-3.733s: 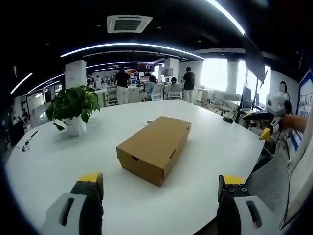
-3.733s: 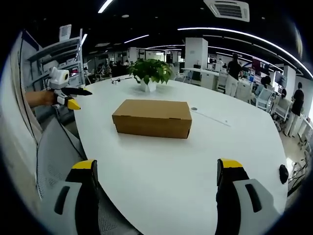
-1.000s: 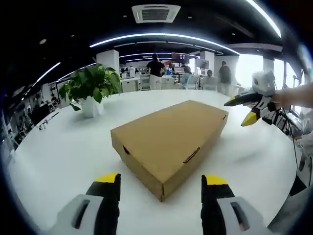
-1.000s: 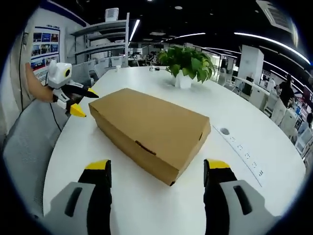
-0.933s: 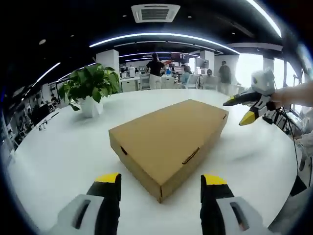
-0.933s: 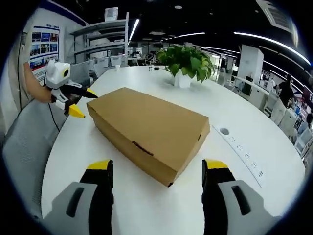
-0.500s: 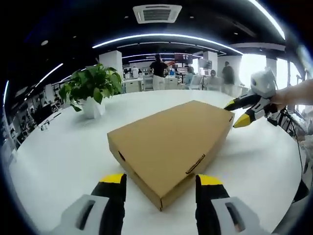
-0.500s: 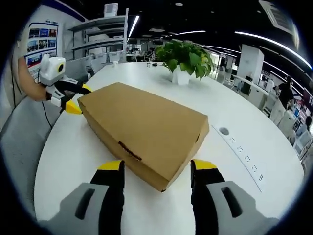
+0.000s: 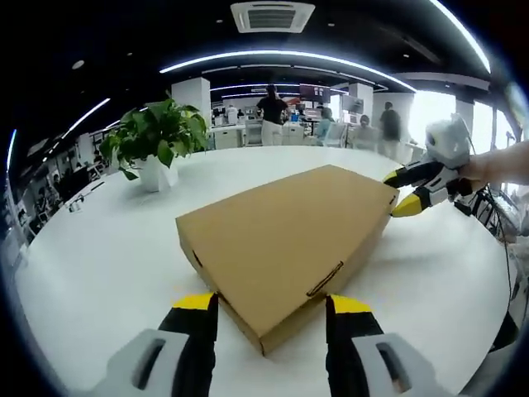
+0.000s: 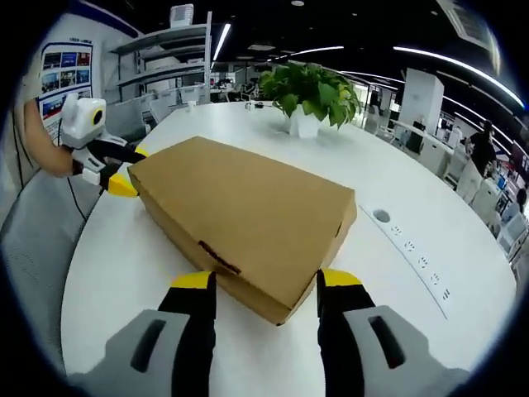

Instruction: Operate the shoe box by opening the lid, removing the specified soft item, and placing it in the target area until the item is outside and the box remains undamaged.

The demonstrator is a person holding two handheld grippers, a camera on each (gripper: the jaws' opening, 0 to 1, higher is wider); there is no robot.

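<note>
A closed brown cardboard shoe box (image 9: 285,236) lies on a round white table (image 9: 99,265). In the left gripper view my left gripper (image 9: 272,303) is open, its yellow-tipped jaws on either side of the box's near corner. My right gripper (image 9: 407,191) shows at the box's far right corner, jaws apart. In the right gripper view the shoe box (image 10: 248,211) has its near corner between the open jaws of my right gripper (image 10: 265,280). My left gripper (image 10: 126,169) is at the box's far left corner, held by a hand (image 10: 45,157).
A potted green plant (image 9: 157,141) stands on the table beyond the box, the same potted plant (image 10: 307,95) at the back in the right gripper view. A row of sockets (image 10: 413,252) is set in the table. People and desks (image 9: 273,120) fill the background. A grey chair (image 10: 25,240) stands by the table edge.
Both grippers have come closer to the box, and each now has a corner of the box between its jaws. Both pairs of jaws have narrowed a little.
</note>
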